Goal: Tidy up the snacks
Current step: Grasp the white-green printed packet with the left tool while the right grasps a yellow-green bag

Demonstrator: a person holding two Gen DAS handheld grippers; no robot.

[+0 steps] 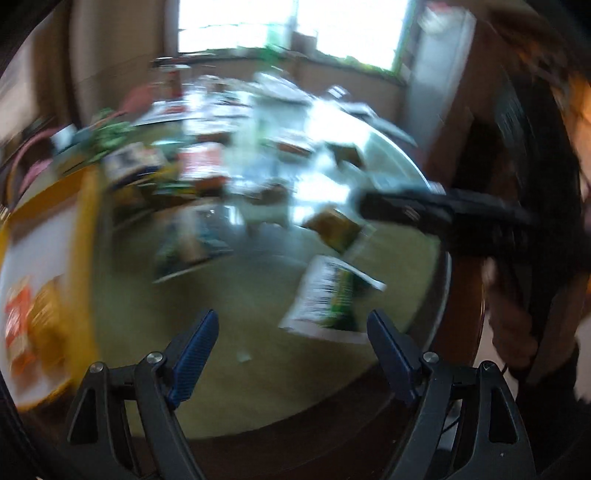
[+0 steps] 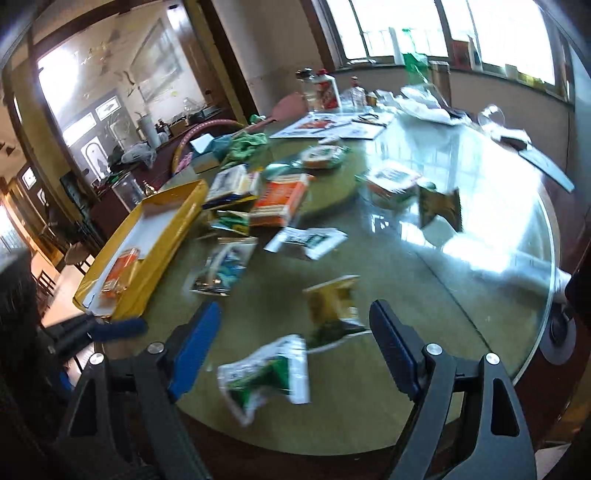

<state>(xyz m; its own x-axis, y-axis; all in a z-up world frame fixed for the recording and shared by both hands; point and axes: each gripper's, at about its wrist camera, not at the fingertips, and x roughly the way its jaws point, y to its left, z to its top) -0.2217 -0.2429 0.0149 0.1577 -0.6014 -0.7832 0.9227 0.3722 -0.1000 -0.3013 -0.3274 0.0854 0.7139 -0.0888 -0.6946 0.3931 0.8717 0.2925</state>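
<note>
Snack packets lie scattered over the glass table; the nearest, a green-and-white packet, sits low in the frame between the right gripper jaws. Both grippers, left gripper included, gape wide and empty. Light, crinkly, slippery foil: pinch a sealed edge. Yellow tray waits at left.

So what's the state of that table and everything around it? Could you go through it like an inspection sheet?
Surface: round glass-topped table, glare from the windows.
Job's things: yellow tray holding an orange packet; snack packets loose on the glass, a green-and-white packet nearest.
Clutter: papers, bottles and a green cloth at the far side.
Grippers: left gripper and right gripper both open, nothing held.
Cables: nothing seen.
Surroundings: windows, a cluttered sideboard.
</note>
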